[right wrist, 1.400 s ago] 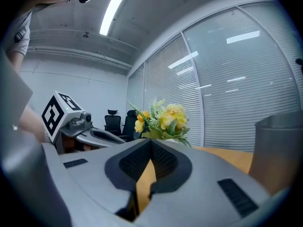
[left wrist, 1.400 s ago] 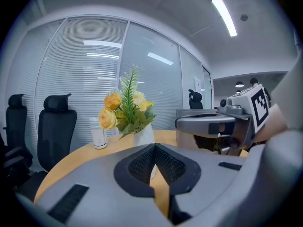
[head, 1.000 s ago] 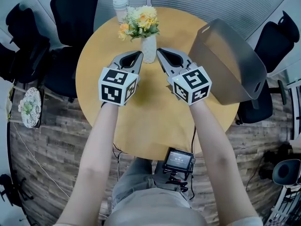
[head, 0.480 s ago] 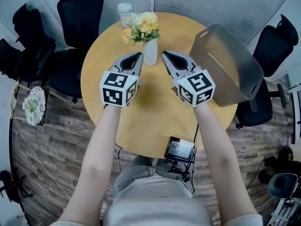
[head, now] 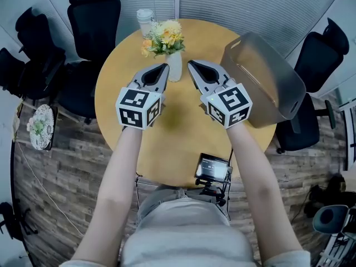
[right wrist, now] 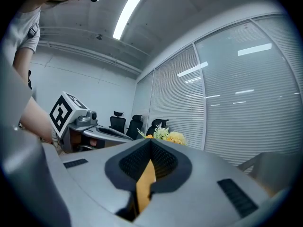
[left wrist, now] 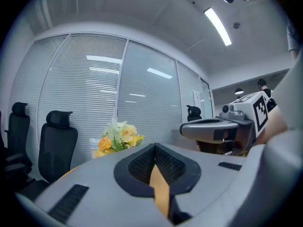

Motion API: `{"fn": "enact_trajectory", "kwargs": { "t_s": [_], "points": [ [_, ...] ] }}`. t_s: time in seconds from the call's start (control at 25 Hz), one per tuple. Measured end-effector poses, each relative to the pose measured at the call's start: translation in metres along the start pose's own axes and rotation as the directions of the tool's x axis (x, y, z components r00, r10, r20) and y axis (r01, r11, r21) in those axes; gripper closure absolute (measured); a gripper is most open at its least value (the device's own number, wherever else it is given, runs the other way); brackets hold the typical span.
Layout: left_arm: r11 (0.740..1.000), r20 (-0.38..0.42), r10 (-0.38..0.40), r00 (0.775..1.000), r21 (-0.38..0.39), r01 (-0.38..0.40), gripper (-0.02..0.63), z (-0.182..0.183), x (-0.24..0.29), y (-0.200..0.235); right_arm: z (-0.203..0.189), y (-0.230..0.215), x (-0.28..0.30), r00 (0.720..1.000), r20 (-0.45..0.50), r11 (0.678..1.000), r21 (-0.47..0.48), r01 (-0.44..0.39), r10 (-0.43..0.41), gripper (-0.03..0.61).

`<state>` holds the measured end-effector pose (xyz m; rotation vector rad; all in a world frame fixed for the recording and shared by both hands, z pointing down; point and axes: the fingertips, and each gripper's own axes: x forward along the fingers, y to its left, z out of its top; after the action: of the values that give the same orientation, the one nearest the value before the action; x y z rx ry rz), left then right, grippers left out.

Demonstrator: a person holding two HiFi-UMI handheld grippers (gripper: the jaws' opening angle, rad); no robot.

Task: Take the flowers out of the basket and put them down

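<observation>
- The round wooden table (head: pixel 183 149) fills the middle of the head view, with black office chairs (head: pixel 94 15) around its far side.
- The grey basket (head: pixel 261 82) sits tilted on the table's right part, just beside my right gripper, its opening turned toward me.
- My left gripper (head: pixel 164 67) has its jaws pressed together with nothing between them, only tabletop showing through the gap.
- My right gripper (head: pixel 191 64) is the same: jaws closed and empty.
- The flowers (head: pixel 163 35) are outside the basket, upright in a white vase (head: pixel 174 67) that stands on the table between my two gripper tips.
- A lidded paper cup (head: pixel 146 20) stands behind the flowers, near the far edge.
</observation>
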<state>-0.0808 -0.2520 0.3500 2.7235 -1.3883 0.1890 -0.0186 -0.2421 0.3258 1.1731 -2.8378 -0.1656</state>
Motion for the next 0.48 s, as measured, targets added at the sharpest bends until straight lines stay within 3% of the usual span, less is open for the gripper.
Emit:
{"fn": "enact_trajectory", "kwargs": {
  "t_s": [0.48],
  "points": [
    [0.994,0.097,0.012,0.995,0.105,-0.022,0.609,0.048,-0.004,-0.016,0.036,-0.009,-0.012,0.997,0.065,0.999,0.009,0.05,-0.051,0.555]
  ]
}}
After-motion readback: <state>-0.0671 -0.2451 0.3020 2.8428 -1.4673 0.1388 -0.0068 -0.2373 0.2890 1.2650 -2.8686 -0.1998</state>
